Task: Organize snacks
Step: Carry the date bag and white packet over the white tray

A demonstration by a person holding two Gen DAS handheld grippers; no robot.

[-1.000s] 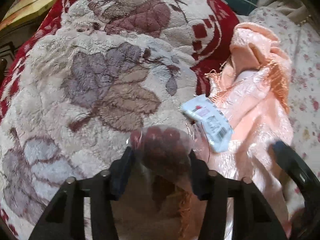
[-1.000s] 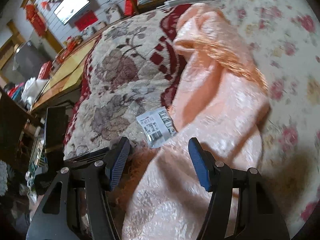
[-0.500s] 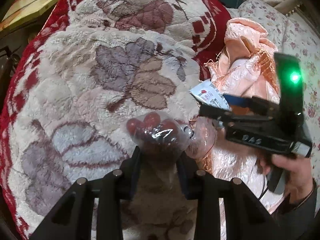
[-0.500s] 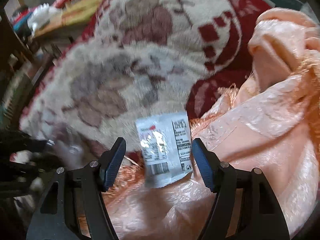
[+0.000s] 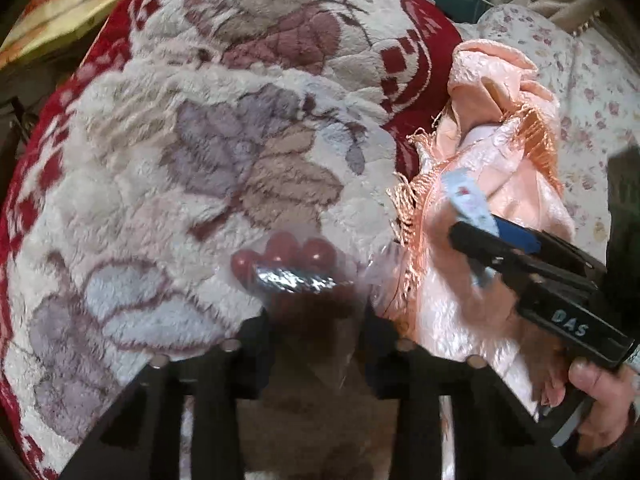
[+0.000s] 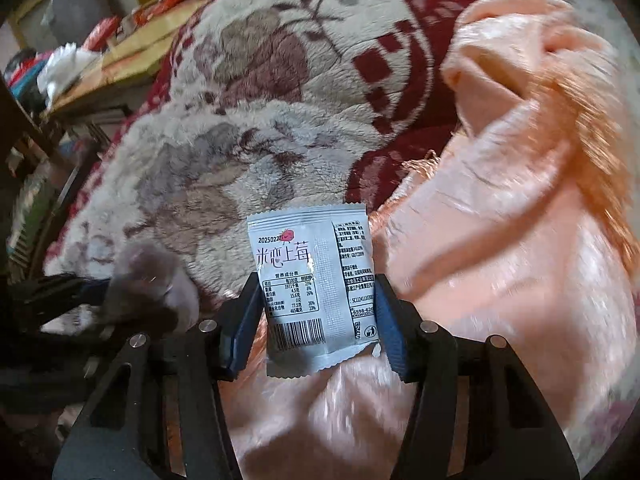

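Observation:
My left gripper point(image 5: 316, 316) is shut on a clear bag of red round snacks point(image 5: 288, 260) and holds it over the plush floral blanket point(image 5: 192, 152). My right gripper point(image 6: 316, 304) is shut on a small white snack packet point(image 6: 316, 284) with a barcode and holds it upright above the peach satin cloth point(image 6: 500, 272). In the left wrist view the right gripper point(image 5: 480, 228) comes in from the right with the packet point(image 5: 466, 196) in its tips. In the right wrist view the left gripper's bag point(image 6: 148, 280) shows blurred at the left.
The red and cream blanket point(image 6: 260, 92) covers the bed's left part. A floral sheet point(image 5: 592, 100) lies to the right of the peach cloth point(image 5: 500, 152). A wooden table with clutter point(image 6: 100, 44) stands beyond the bed at far left.
My right gripper moved in over the white packet, closed on it and lifted it off the blanket's edge. My left gripper kept hold of the bag of red snacks.

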